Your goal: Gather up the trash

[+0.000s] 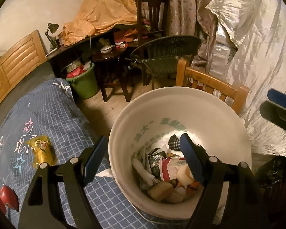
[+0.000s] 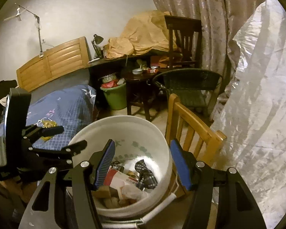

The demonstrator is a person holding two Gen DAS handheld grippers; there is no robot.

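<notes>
Both claws hanging with jaws apart and empty over the white bucket (image 1: 209,114) of trash — left claw (image 1: 143,160), right claw (image 2: 143,164) — with the yellow wrapper (image 1: 42,149) on the quilt (image 1: 53,112) just left of the left claw, lying lengthwise away from it, so nearer that hand.

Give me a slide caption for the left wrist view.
Left gripper open above white bucket of trash, yellow wrapper left on the blue bedspread.
</notes>
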